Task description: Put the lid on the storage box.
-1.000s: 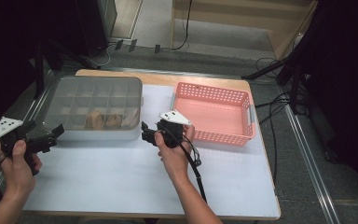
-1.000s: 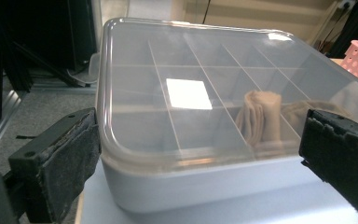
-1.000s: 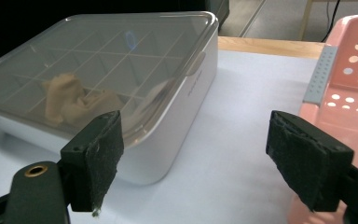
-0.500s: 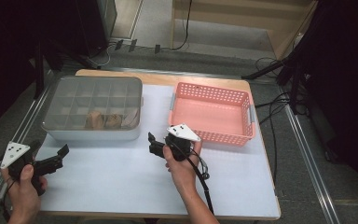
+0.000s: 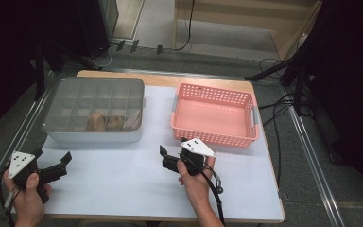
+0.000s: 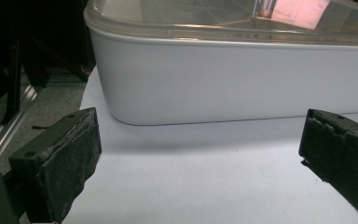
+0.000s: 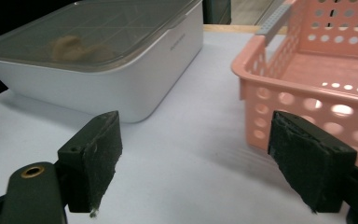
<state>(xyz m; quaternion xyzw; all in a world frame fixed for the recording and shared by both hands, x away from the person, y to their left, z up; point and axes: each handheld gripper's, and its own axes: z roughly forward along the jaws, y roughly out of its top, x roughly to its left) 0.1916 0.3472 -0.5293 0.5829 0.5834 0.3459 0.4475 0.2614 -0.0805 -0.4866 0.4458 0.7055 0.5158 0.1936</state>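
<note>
Grey plastic, the lidded box (image 5: pixel 94 113) is sitting at the table's far left, just ahead of the left gripper (image 5: pixel 52 166), whose jaws are gaping with nothing between them. The right gripper (image 5: pixel 166 159) is hovering near the table's middle, jaws likewise spread and holding nothing, the pink basket (image 5: pixel 214 116) just beyond it. White sheet (image 5: pixel 118 184) is covering the wooden table (image 5: pixel 160 79); cables are trailing over the grey floor (image 5: pixel 283 101). Small lettering on the box's side is too faint to read.
</note>
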